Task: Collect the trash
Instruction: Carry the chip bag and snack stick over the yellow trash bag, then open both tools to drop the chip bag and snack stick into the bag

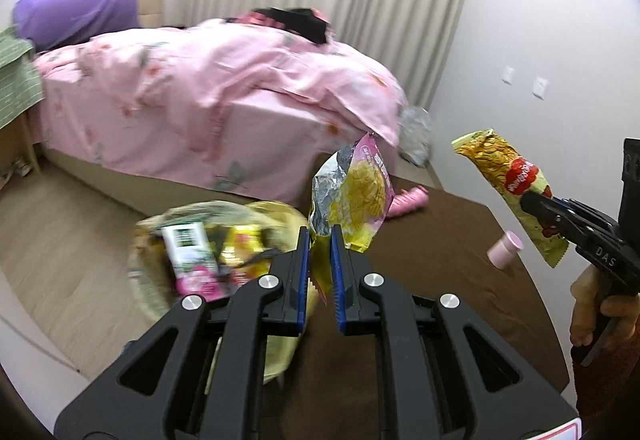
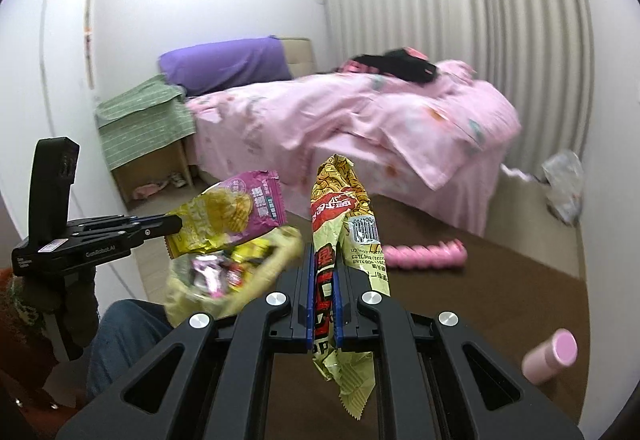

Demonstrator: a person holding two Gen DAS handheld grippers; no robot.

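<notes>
Two wrappers are in your grip, one per tool. Your left gripper (image 1: 320, 236) has its blue-lined jaws drawn nearly together on the lower yellow edge of a pink-and-yellow chip bag (image 1: 356, 192), which stands up above the fingertips with its torn silver lining showing on the left; in the right wrist view the same tool (image 2: 176, 224) enters from the left and the bag (image 2: 232, 212) fans out to its right. Your right gripper (image 2: 323, 260) is clamped on a long yellow noodle wrapper (image 2: 344, 228) with a red label and a barcode, the pack rising above the jaws and its crimped tail hanging below them; from the left wrist view that tool (image 1: 532, 202) sits at the far right, holding the wrapper (image 1: 508, 180) tilted up to the left. Below and left of both wrappers, a pale yellow trash bag (image 1: 208, 240) gapes open, blurred, with colourful packets inside; it also shows in the right wrist view (image 2: 232, 272). A brown mat (image 1: 440, 248) lies beneath, carrying a small pink bottle (image 2: 550, 358) on its side near the right and a pink ribbed object (image 2: 424, 252) farther off, near the bed (image 2: 360, 120) with its pink floral cover. A crumpled clear plastic bag (image 2: 564, 188) lies on the floor at the far right, by the curtain.
</notes>
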